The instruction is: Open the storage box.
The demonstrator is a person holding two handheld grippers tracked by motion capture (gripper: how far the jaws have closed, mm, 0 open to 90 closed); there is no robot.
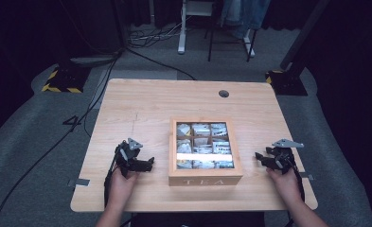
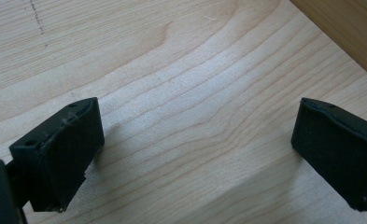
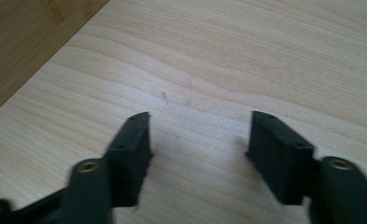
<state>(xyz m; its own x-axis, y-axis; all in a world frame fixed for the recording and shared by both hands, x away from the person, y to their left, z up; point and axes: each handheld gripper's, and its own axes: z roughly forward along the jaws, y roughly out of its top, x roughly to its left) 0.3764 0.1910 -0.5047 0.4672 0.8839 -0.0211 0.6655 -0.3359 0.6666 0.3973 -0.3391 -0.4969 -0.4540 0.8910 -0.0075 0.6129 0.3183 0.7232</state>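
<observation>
While both grippers rest wide and empty, nothing is begun.
The tea box (image 1: 205, 179) sits shut between left gripper (image 1: 146, 164) and right gripper (image 1: 261, 158).

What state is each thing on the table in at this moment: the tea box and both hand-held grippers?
Tea box: lid shut, with tea bags visible through its glass panes in a grid of compartments.
Left hand-held gripper: open, holding nothing, beside the box over bare table.
Right hand-held gripper: open, holding nothing, on the box's other side.
</observation>
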